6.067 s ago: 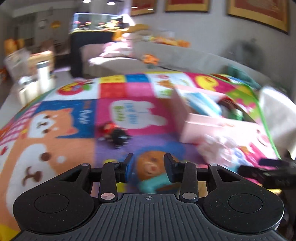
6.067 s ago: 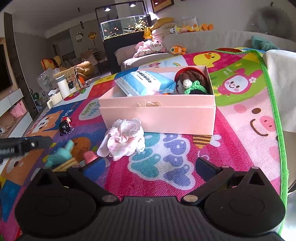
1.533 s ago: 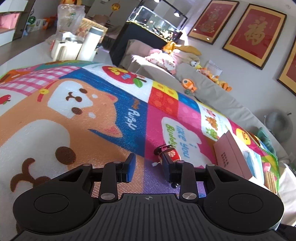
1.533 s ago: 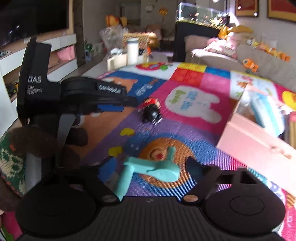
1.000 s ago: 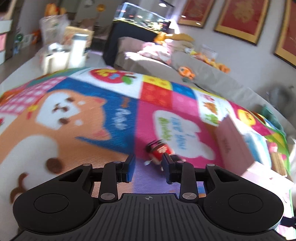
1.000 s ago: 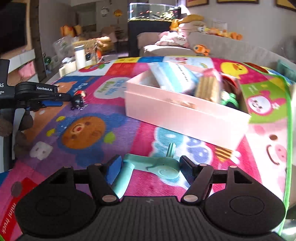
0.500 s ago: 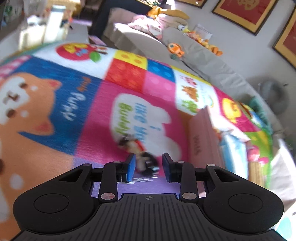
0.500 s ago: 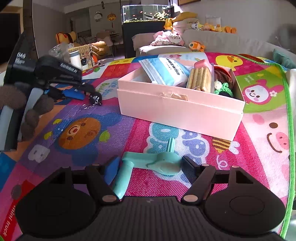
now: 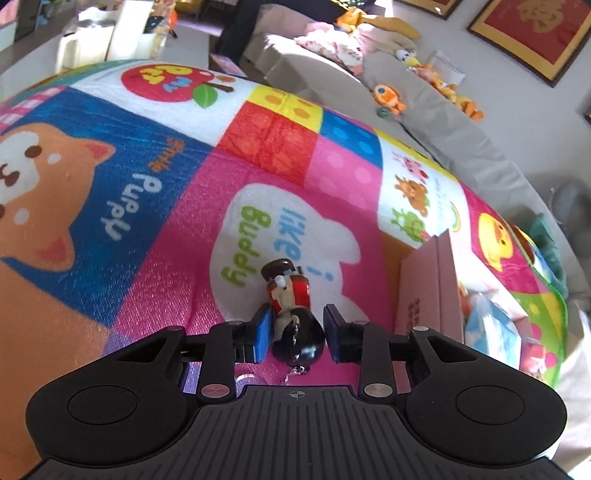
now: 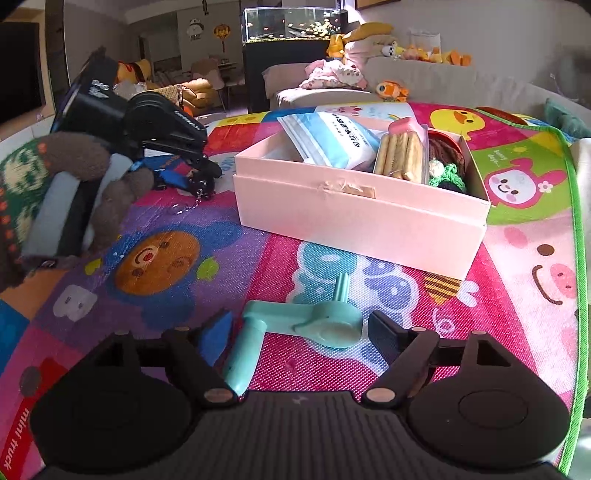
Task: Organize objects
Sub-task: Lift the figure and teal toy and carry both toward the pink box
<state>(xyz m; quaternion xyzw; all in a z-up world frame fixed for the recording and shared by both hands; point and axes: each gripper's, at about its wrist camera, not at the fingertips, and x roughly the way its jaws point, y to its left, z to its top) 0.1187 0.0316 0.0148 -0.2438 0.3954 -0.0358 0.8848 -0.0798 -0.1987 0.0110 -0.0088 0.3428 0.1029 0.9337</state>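
My left gripper (image 9: 297, 328) has its fingers on either side of a small doll keychain (image 9: 291, 310) with a black head and red body, lying on the play mat; the right finger stands a little off it. From the right wrist view the left gripper (image 10: 195, 173) is left of the pink box (image 10: 354, 210). My right gripper (image 10: 299, 328) is open around a teal toy hair dryer (image 10: 306, 321) lying on the mat, with gaps on both sides. The box holds a blue wipes pack (image 10: 332, 136), a biscuit pack (image 10: 400, 147) and a knitted doll (image 10: 443, 162).
The colourful play mat (image 10: 166, 266) covers the floor. A grey sofa (image 9: 424, 110) with plush toys runs along the far edge. A fish tank (image 10: 291, 22) stands behind. The pink box (image 9: 424, 295) lies right of the left gripper. White containers (image 9: 92, 37) sit far left.
The left gripper moved forward so the doll keychain now sits between its fingers, and the fingers narrowed. The right gripper with the teal hair dryer between its fingers barely moved.
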